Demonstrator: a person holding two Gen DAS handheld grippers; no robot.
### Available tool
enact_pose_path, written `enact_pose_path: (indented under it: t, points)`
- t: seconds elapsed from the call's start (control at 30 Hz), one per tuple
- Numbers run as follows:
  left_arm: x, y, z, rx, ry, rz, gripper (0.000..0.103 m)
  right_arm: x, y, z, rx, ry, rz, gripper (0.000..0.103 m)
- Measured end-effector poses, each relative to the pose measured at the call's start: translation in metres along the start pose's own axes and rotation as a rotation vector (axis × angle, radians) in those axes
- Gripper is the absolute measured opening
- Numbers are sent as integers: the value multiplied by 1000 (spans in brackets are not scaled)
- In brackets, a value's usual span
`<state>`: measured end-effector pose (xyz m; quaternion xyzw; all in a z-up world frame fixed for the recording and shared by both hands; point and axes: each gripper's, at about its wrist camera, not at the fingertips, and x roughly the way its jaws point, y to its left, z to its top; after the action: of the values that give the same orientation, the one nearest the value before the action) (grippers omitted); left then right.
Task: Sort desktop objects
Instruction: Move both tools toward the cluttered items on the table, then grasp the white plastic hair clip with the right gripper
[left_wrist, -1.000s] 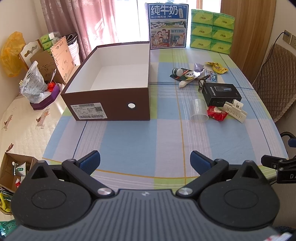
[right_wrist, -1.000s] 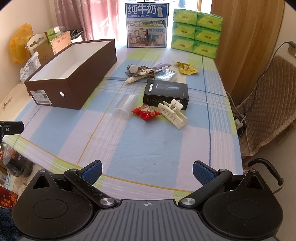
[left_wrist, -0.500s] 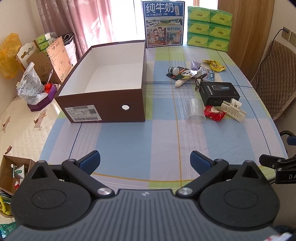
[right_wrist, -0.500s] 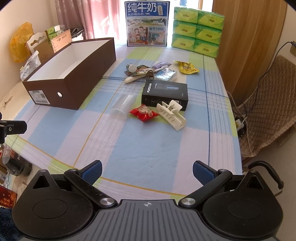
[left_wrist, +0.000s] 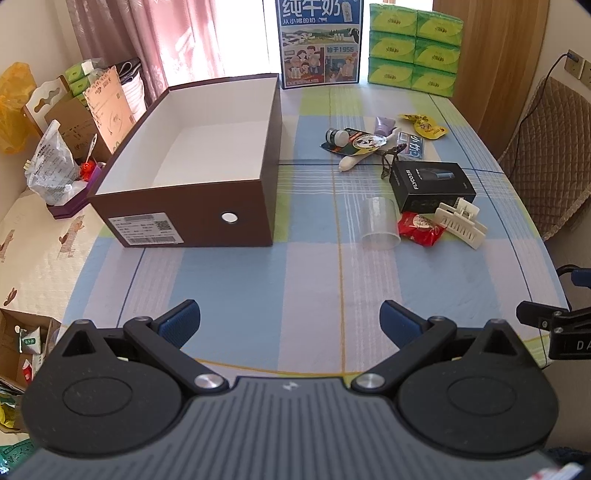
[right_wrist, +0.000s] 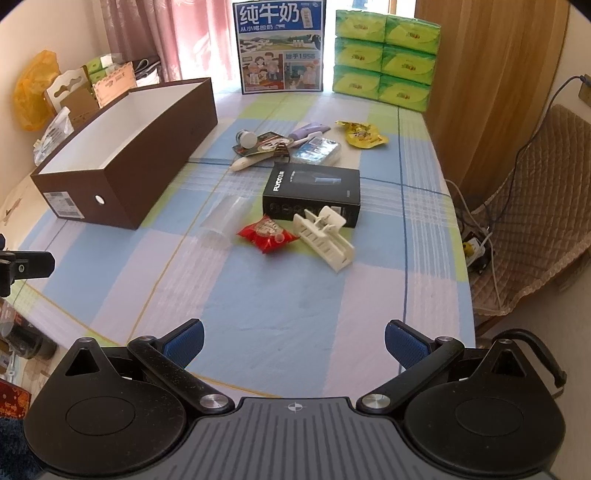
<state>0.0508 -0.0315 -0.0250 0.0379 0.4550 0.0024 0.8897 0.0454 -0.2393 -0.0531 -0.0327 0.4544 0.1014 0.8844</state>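
Sunlit curtains and a milk poster (right_wrist: 282, 48) close off the far end of a long table (right_wrist: 295, 302) covered in a blue, green and lilac check cloth. On the right half of this cloth the loose objects to be sorted are gathered: a white hair claw clip (right_wrist: 325, 236) lies nearest, its long axis running diagonally away towards the far left, touching a red snack packet (right_wrist: 267, 234) on its left and a black boxed item (right_wrist: 314, 192) behind it. A clear plastic cup (right_wrist: 221, 218) is seen on its side just left of the packet. Further back, a smaller cluster of a pen, a tube, a small bottle and packets is spread, with a yellow wrapper (right_wrist: 364, 134) at its right edge.

An open brown box (left_wrist: 195, 162), white inside and holding nothing visible, stands on the left half, well apart from the pile.

From the right hand-held gripper (right_wrist: 293, 341) the clip lies straight ahead and slightly right, so this side is judged the nearer; its fingers are spread wide with nothing between them. From the left hand-held gripper (left_wrist: 290, 321), equally spread and unladen, the pile lies ahead to the right and the box ahead to the left. A turn of the wrist would probably be needed so that the clip's narrow width is spanned.
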Motion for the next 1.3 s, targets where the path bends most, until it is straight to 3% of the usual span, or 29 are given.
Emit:
enact_pose_path:
  t: [0.63,1.3]
  points:
    - [38,-28,35,-2,20,-36,102,26,-40,26,-27,-43,15,101]
    - [96,-59,62,7,60,-80,102,77,-72,54,-94,-83,117,101]
